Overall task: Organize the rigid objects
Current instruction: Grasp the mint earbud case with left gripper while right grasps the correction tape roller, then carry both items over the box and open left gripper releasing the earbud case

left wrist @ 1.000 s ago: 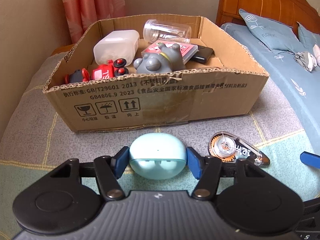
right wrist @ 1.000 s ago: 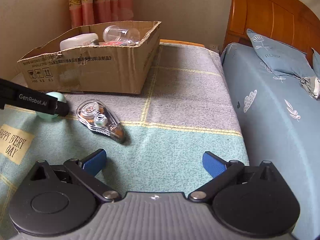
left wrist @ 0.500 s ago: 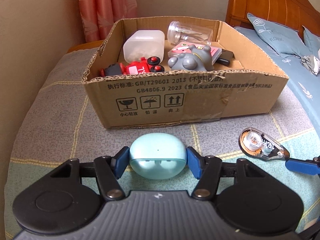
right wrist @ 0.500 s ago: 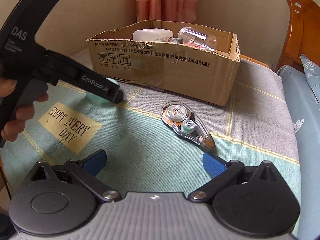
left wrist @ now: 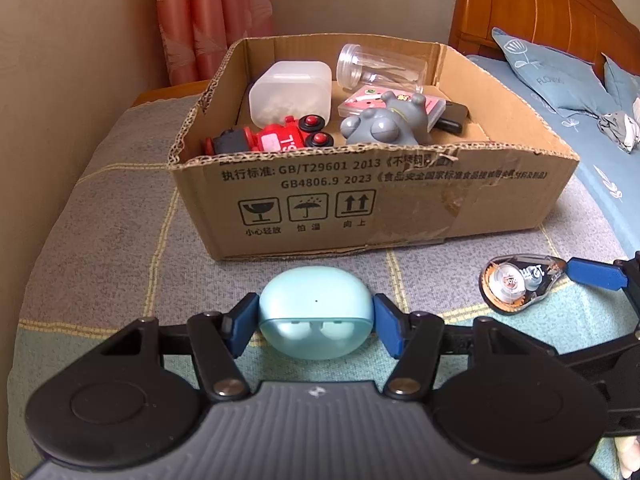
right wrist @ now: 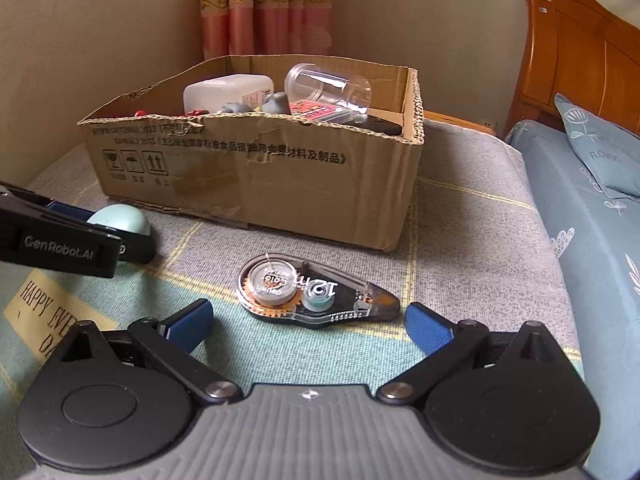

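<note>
My left gripper (left wrist: 316, 320) is shut on a pale blue earbud case (left wrist: 315, 316), held just in front of the cardboard box (left wrist: 400, 196). The case also shows in the right wrist view (right wrist: 120, 218). A clear correction-tape dispenser (right wrist: 316, 294) lies flat on the blanket, also in the left wrist view (left wrist: 516, 286). My right gripper (right wrist: 308, 324) is open, its blue pads on either side of the dispenser's near end, not touching it. The box holds a white container (left wrist: 292, 92), a clear jar (left wrist: 380, 66), a red toy car (left wrist: 276, 140) and a grey toy (left wrist: 388, 124).
The box (right wrist: 260, 168) sits on a grey and green checked blanket (right wrist: 460, 208) with a "HAPPY EVERY DAY" label (right wrist: 44, 312). A bed with blue sheets (right wrist: 592, 216) and a wooden headboard (right wrist: 580, 48) lies to the right. A wall and pink curtain (left wrist: 212, 20) stand behind.
My right gripper has swung left and moved in over the correction tape, which now lies between its open pads. My left gripper has shifted left and lifted slightly with the earbud case.
</note>
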`<act>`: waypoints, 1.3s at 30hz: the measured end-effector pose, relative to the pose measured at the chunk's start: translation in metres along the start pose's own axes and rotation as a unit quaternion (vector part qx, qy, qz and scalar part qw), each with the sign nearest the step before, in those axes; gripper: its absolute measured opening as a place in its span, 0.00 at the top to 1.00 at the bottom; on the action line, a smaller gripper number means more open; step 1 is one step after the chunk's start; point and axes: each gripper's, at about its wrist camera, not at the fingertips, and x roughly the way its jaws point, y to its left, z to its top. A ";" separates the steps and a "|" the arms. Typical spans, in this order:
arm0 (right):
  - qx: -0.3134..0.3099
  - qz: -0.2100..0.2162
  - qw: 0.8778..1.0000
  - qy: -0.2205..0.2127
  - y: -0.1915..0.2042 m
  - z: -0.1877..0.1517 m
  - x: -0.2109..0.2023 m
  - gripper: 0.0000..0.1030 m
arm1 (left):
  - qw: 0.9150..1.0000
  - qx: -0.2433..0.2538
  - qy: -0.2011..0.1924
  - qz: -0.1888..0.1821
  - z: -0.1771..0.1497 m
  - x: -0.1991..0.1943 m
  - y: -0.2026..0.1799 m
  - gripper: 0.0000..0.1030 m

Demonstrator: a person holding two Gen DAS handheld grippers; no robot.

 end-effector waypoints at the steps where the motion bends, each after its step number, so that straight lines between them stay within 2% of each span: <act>1: 0.003 -0.003 1.000 -0.001 0.000 0.001 0.001 0.00 | 1.000 0.000 0.000 0.000 0.000 0.000 0.000 0.41; 12: 0.022 -0.021 1.000 -0.004 0.009 0.010 0.011 0.00 | 1.000 -0.003 -0.003 0.012 0.002 0.003 -0.001 0.36; 19: 0.017 -0.021 1.000 -0.007 0.013 0.014 0.011 0.08 | 1.000 -0.009 -0.002 0.015 0.003 0.005 0.000 0.32; 25: 0.012 -0.015 1.000 -0.007 0.013 0.014 0.009 0.10 | 1.000 0.001 -0.003 0.004 0.003 0.004 -0.001 0.41; 39: -0.020 -0.003 1.000 0.007 0.012 0.013 -0.010 0.10 | 0.999 0.028 0.015 -0.021 -0.005 -0.008 0.006 0.41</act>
